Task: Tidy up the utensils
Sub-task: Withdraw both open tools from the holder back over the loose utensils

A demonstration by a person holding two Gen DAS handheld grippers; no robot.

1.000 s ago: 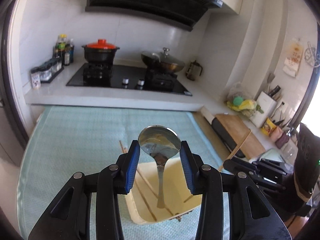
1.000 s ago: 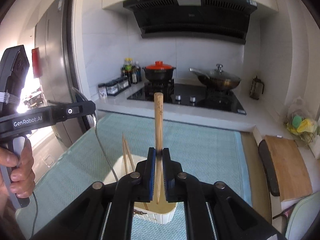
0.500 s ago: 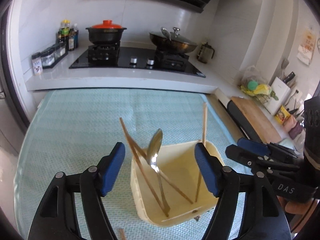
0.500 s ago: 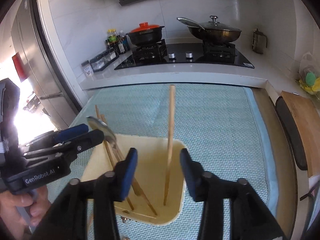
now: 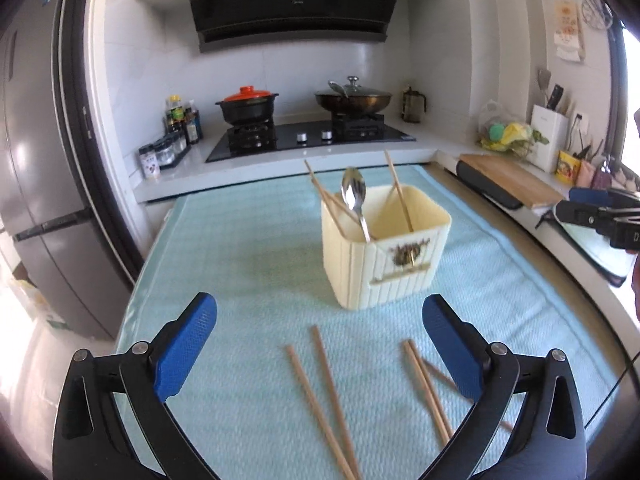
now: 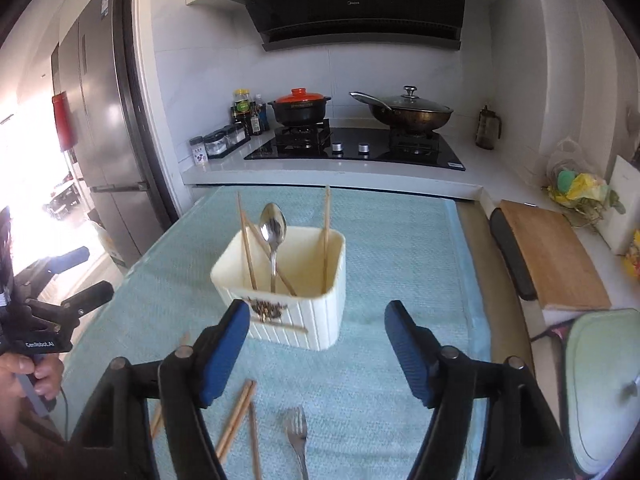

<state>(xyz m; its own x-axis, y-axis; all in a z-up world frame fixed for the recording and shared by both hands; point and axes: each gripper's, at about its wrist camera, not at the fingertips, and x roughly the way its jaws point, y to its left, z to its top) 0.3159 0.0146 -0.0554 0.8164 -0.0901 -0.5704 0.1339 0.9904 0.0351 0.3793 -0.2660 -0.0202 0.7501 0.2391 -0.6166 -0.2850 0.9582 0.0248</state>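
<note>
A cream utensil holder (image 5: 386, 258) (image 6: 296, 312) stands on the light blue mat (image 5: 248, 264). Inside it lean a metal spoon (image 5: 355, 200) (image 6: 273, 232) and three wooden chopsticks (image 5: 396, 186) (image 6: 326, 232). Loose chopsticks (image 5: 328, 396) (image 6: 236, 416) lie on the mat in front of the holder, and a metal fork (image 6: 297, 436) lies beside them. My left gripper (image 5: 320, 352) hangs over the loose chopsticks, jaws opening wide and empty. My right gripper (image 6: 316, 352) hovers before the holder, jaws opening with nothing between them.
Behind the mat is a counter with a hob (image 6: 356, 148), a red-lidded pot (image 6: 299, 106) and a wok (image 6: 410, 112). A fridge (image 5: 36, 184) stands left. A wooden board (image 6: 548, 256) and a pale green lid (image 6: 604, 384) lie right.
Both grippers let go: the spoon and a chopstick now rest in the holder. Both hands drew back toward me, so the holder looks farther off and the loose utensils came into view.
</note>
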